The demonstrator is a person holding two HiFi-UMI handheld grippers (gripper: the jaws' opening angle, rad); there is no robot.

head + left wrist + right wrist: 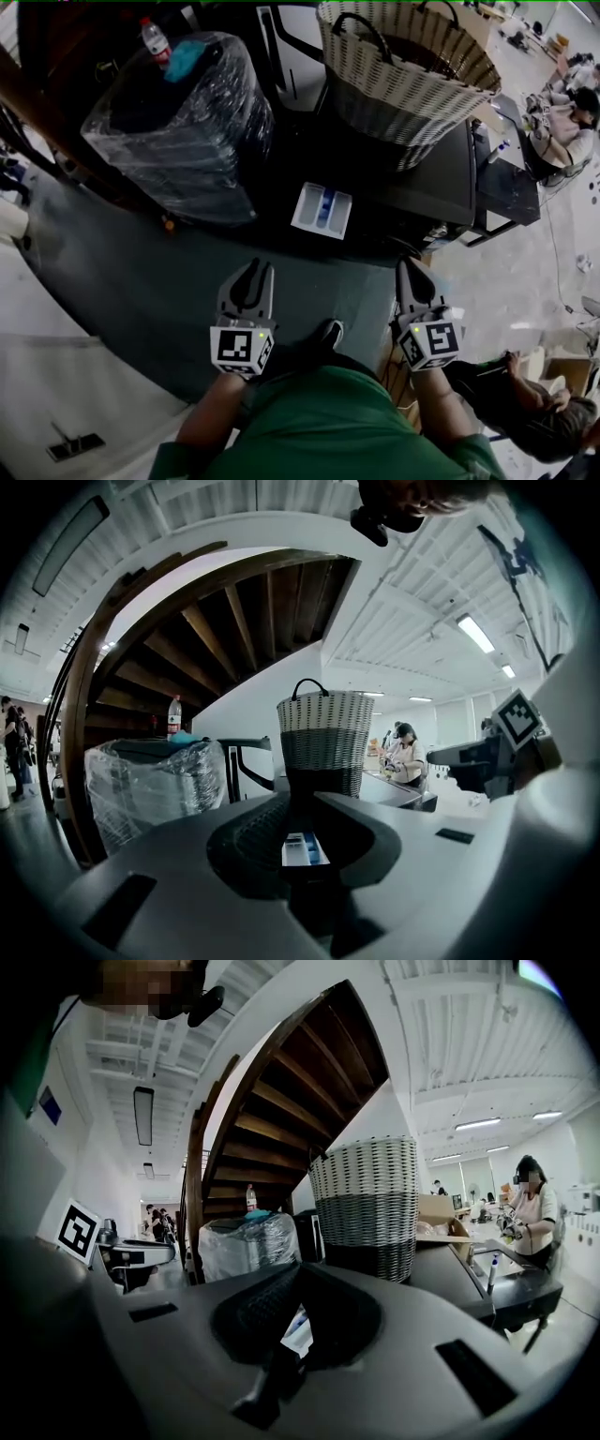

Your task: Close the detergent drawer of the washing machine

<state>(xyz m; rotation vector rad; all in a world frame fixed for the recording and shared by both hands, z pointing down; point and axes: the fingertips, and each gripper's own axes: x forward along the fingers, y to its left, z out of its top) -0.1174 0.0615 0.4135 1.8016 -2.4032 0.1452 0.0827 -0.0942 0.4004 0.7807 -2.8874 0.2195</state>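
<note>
Head view: detergent drawer pulled out of washing machine, centre frame; left hand-held gripper and right hand-held gripper below, apart from it.
Left gripper view: jaws clenched together, empty.
Right gripper view: jaws clenched together, empty.

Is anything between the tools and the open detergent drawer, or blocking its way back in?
Nothing visible does. The detergent drawer juts open from the washing machine, facing the left tool and right tool across open floor. The wicker basket sits on top, off its path.
</note>
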